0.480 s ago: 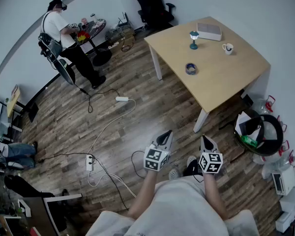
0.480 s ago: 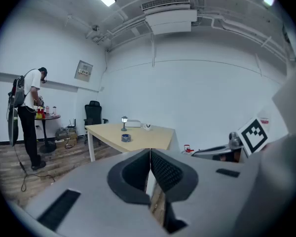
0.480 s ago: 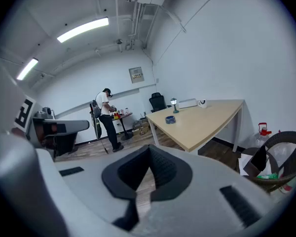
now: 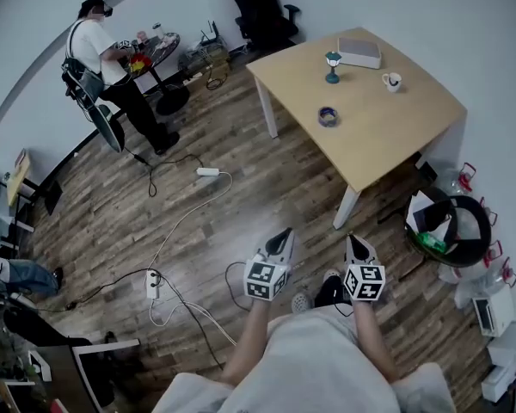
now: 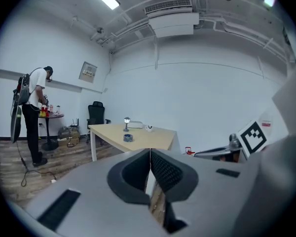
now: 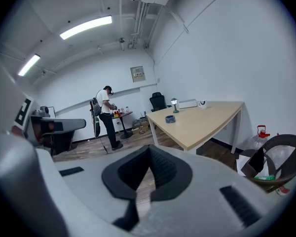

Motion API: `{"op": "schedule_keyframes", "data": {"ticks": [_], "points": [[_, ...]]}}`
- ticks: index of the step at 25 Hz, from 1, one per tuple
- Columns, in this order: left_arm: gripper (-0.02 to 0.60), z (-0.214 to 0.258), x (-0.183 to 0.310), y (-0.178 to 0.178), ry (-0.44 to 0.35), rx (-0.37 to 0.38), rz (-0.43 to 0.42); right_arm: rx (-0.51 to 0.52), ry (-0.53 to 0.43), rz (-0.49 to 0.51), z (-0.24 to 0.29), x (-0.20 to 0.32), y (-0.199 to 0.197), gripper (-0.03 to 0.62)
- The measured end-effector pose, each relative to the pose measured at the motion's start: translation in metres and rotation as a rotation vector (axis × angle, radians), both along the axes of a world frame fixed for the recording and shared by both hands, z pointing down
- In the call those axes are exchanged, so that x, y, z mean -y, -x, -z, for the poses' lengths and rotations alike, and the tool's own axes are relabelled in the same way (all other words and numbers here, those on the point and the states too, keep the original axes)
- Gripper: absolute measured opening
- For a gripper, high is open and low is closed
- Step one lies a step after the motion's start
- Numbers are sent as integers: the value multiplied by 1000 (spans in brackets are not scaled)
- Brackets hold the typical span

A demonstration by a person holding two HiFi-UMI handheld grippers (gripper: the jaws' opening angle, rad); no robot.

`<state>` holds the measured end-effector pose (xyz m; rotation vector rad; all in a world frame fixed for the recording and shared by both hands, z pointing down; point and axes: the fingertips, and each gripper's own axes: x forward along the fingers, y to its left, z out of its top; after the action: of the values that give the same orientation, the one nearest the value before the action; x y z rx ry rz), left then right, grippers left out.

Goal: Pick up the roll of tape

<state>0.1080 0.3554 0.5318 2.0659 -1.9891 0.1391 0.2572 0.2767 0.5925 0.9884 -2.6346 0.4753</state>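
Note:
The roll of tape [image 4: 328, 116] is a small blue ring lying on the light wooden table [image 4: 387, 136], well ahead of me. The roll of tape [image 5: 128, 138] shows small in the left gripper view, and the roll of tape [image 6: 170, 119] also sits far off in the right gripper view. My left gripper [image 4: 283, 237] and right gripper [image 4: 354, 243] are held low over the wood floor, side by side, far short of the table. Both are shut with nothing between the jaws.
On the table stand a small lamp [image 4: 332, 66], a white box [image 4: 359, 52] and a mug [image 4: 392, 81]. A person [image 4: 107, 67] stands at a round table far left. Cables and a power strip [image 4: 152, 284] lie on the floor. A bin [image 4: 450, 224] stands right of the table.
The view has shifted a little: the table and the person sit slightly higher and further left in frame. Both grippers stay shut, side by side.

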Motion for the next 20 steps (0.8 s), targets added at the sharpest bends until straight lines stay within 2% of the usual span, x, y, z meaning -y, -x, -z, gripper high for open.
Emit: {"op": "schedule_keyframes", "data": {"ticks": [7, 15, 16, 18, 20], "points": [[8, 3, 0, 7, -3, 13, 20, 43, -7, 49, 8, -4, 12, 7], [12, 6, -5, 15, -17, 13, 19, 57, 4, 114, 9, -14, 34, 84], [20, 7, -6, 17, -17, 12, 21, 59, 3, 122, 10, -17, 37, 91], [80, 7, -8, 21, -14, 9, 27, 60, 5, 140, 10, -22, 43, 108], [94, 5, -10, 22, -6, 6, 29, 60, 6, 150, 10, -25, 47, 115]]}}
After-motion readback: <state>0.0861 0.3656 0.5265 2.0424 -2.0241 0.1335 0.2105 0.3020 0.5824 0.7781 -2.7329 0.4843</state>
